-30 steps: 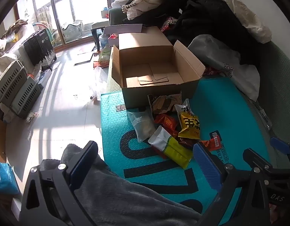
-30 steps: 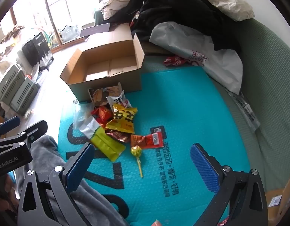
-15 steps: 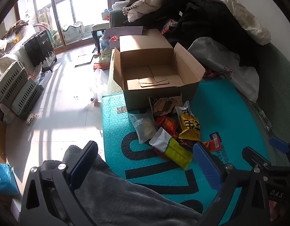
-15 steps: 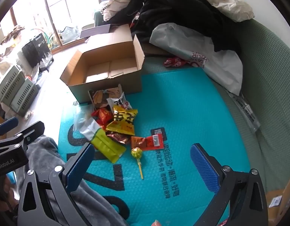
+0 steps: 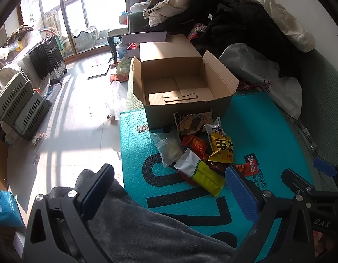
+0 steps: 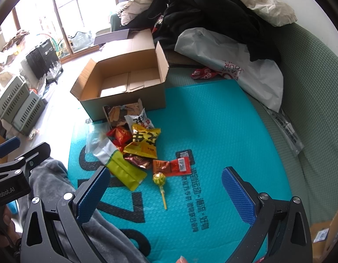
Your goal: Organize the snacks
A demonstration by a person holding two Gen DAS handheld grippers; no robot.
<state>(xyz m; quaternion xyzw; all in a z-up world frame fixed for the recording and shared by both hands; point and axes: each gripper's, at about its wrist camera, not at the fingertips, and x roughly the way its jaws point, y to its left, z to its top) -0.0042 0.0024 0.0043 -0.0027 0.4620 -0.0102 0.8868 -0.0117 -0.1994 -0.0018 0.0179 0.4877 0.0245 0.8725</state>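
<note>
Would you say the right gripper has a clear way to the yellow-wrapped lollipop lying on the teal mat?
Probably yes. The right gripper is open, and the yellow-wrapped lollipop lies alone on the teal mat, apart from the snack pile, with nothing on top of it.

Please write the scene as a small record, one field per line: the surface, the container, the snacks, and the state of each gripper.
surface: teal mat with black lettering
container: open cardboard box, upright at the mat's far edge, no snacks visible inside
snacks: pile in front of the box, all outside it
nearest pieces: yellow-green packet; lollipop, lying apart from the pile
left gripper: open, holds nothing
right gripper: open, holds nothing, above the mat
</note>
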